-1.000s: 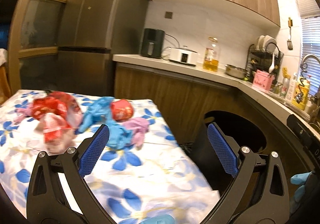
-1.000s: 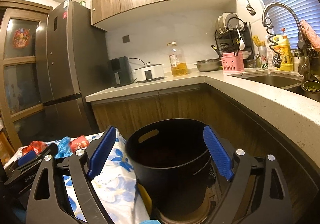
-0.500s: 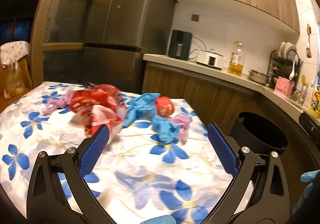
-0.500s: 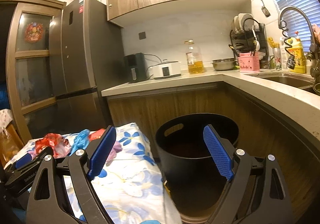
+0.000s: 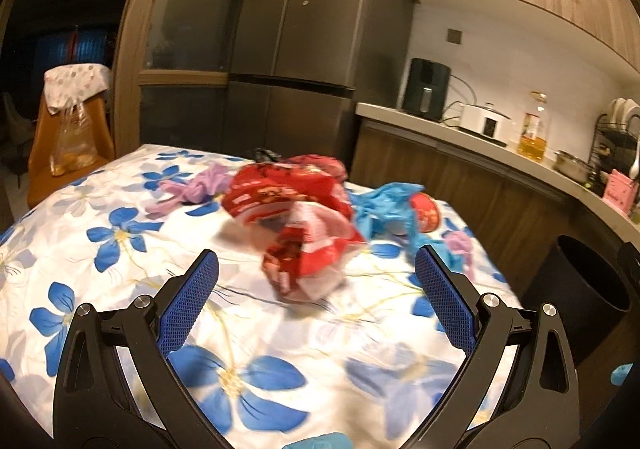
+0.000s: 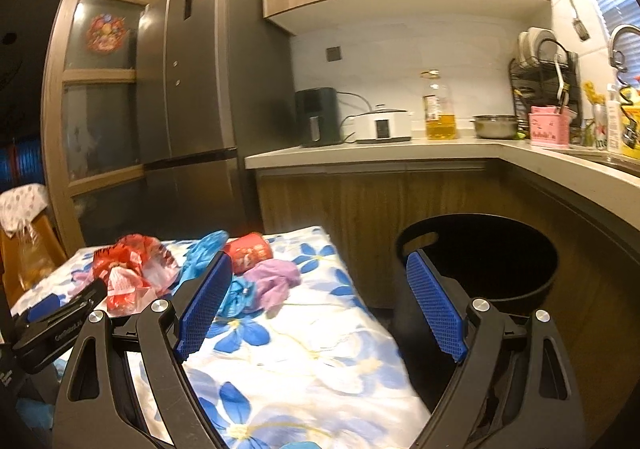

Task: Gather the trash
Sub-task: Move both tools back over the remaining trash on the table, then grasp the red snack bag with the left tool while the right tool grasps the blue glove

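1 black bin [image 6: 520, 277] — 2 purple gloves [image 5: 200, 187] — 1 red can [image 6: 248, 255].

Both wrist views face the littered table [image 5: 120, 281], near.

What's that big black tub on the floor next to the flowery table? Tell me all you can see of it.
The black bin is a round, matte, plastic-looking tub standing upright on the floor. It sits between the flowered tablecloth and the wooden counter cabinets. Its top is open, with an oval handle slot cut below the rim. The inside looks dark; I cannot tell what it holds. Neither hand-held gripper touches it.
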`<state>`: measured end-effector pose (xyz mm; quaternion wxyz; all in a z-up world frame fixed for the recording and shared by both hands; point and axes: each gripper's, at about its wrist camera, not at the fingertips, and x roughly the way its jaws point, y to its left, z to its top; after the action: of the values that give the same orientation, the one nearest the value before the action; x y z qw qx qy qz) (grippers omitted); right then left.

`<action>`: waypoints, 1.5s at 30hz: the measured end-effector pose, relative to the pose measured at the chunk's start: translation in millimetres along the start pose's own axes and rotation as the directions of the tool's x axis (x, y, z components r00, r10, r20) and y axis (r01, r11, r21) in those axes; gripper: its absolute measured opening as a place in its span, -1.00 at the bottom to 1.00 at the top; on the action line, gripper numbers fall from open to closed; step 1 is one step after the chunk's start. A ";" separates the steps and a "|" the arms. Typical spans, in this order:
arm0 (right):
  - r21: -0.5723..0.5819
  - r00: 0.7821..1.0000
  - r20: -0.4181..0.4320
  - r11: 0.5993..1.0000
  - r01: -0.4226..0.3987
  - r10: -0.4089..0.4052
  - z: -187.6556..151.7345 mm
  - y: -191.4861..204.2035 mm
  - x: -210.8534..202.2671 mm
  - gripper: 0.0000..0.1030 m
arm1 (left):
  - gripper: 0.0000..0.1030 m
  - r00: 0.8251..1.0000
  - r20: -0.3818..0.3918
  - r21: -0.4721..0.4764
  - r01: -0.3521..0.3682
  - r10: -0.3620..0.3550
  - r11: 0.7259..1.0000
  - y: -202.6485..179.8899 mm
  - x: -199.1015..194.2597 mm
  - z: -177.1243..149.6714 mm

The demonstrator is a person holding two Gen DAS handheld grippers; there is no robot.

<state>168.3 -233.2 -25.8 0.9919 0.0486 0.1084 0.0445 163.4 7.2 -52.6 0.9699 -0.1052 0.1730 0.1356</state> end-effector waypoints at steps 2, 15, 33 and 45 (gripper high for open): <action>-0.007 1.000 -0.014 1.000 -0.013 0.013 -2.8 8.0 10.3 0.67 | 0.88 1.000 -0.006 -0.003 -0.017 0.017 1.000 3.2 9.1 0.5; -0.047 0.991 -0.123 0.997 -0.065 0.058 -18.9 62.1 93.3 0.66 | 0.17 0.986 -0.162 -0.043 0.032 -0.038 0.999 18.3 67.3 -4.6; -0.046 0.946 -0.313 0.994 -0.103 0.083 -40.5 79.6 151.9 0.17 | -0.93 0.963 -0.140 -0.098 0.216 -0.228 0.972 43.3 13.0 -0.3; -0.075 0.932 -0.323 0.977 -0.198 0.164 -40.1 89.9 139.1 -0.95 | -0.93 0.981 -0.065 -0.063 0.181 -0.185 0.981 45.3 -27.6 13.8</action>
<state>287.8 -126.8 -84.6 0.9547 -0.0023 0.2580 0.1485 129.2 47.1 -37.0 0.9682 -0.1529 0.1925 0.0469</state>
